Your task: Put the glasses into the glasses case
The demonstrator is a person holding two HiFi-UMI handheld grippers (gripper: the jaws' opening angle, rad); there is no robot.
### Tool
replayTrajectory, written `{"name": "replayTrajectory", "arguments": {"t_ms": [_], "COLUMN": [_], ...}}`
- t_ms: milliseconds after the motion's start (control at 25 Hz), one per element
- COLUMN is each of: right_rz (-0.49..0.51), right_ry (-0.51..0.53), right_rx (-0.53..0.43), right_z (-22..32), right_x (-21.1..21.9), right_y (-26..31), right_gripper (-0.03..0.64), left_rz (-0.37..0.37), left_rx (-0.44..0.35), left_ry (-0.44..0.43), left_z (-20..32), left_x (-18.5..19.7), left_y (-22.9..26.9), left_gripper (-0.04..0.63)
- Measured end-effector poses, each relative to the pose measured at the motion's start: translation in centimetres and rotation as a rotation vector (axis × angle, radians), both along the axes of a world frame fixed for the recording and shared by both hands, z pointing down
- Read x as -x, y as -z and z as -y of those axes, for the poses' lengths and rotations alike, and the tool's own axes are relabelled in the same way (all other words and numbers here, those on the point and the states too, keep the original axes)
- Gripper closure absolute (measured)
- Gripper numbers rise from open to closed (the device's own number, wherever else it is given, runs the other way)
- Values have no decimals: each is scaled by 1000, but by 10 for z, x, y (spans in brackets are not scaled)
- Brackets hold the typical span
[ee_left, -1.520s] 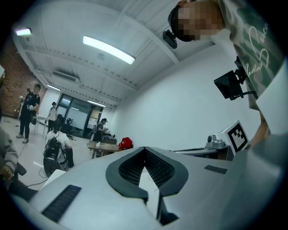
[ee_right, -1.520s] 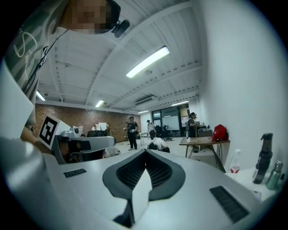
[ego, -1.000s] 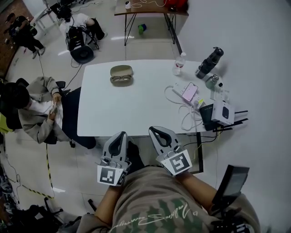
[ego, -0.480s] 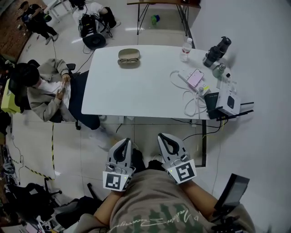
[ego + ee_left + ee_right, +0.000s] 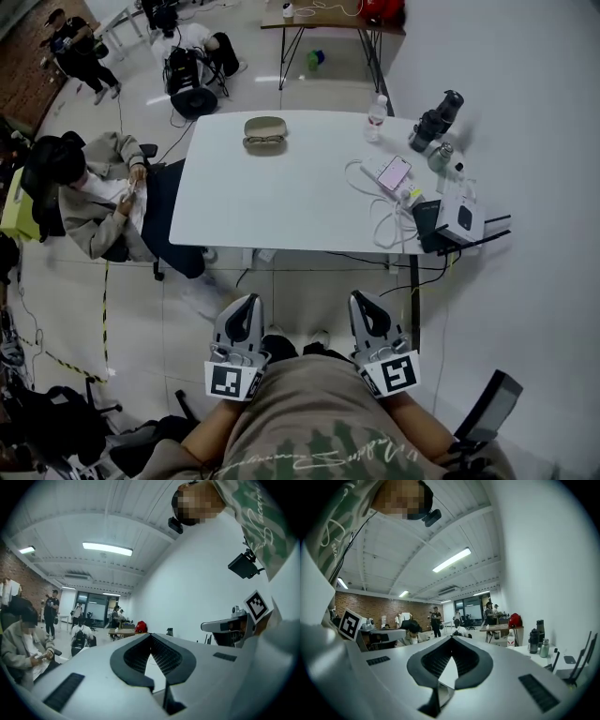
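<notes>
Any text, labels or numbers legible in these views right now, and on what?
No text reads clearly.
Print on shirt: cursive, not legible.
Markers on left gripper and right gripper: square patterns, no letters.
Label on bottle, screen of phone: too small to read.

Left gripper: grey two-jaw gripper with black ribbed pads (image 5: 247,307), held low and close before the torso, pointing forward; jaws together at the tips, nothing between them.
Right gripper: matching grey gripper (image 5: 364,302), level with the left, set apart from it; jaws likewise together, empty.
Forearms (image 5: 424,420): bent, drawn in to the body.
</notes>
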State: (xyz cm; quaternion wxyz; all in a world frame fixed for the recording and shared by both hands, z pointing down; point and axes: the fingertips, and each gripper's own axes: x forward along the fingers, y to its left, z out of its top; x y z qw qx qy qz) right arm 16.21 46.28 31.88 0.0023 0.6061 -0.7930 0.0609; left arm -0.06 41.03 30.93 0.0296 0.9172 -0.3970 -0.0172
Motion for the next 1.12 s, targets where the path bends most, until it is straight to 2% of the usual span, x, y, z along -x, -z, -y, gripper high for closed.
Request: {"name": "replayTrajectory", "arguments": {"t_ms": [80,200,320,400,640,800,1120], "right_rz": [-23,-92,-125,-156,-163,-184,-192], "right_ry": [-3,19,42,48,12,33,31], "right_rx": [2,34,14,5,-2,-5,5], "right_z": [-2,-4,-7,-12,-25,-29,-30], "right_x": [4,10,13,13,2,11,20], "right_y": [-2,-6,-4,-7,-7,-8,-5], "right_gripper": [604,604,604,604,604,604,604], "left_rz": [9,41,39,29,28,14,21], "left_rx": [16,72,84,85,76,76,92], "left_ry": [-10,-86,-141,-136,-130,-96,-125], "left_z": [-11,-29,-42,-44,-49,-48,-59], "left_x": [-4,-19,-31,-32,-32,-22,-20], "left_y": [-9,-28,-29,-28,-32,-30,-34], "left_gripper": [589,589,589,589,589,589,589]}}
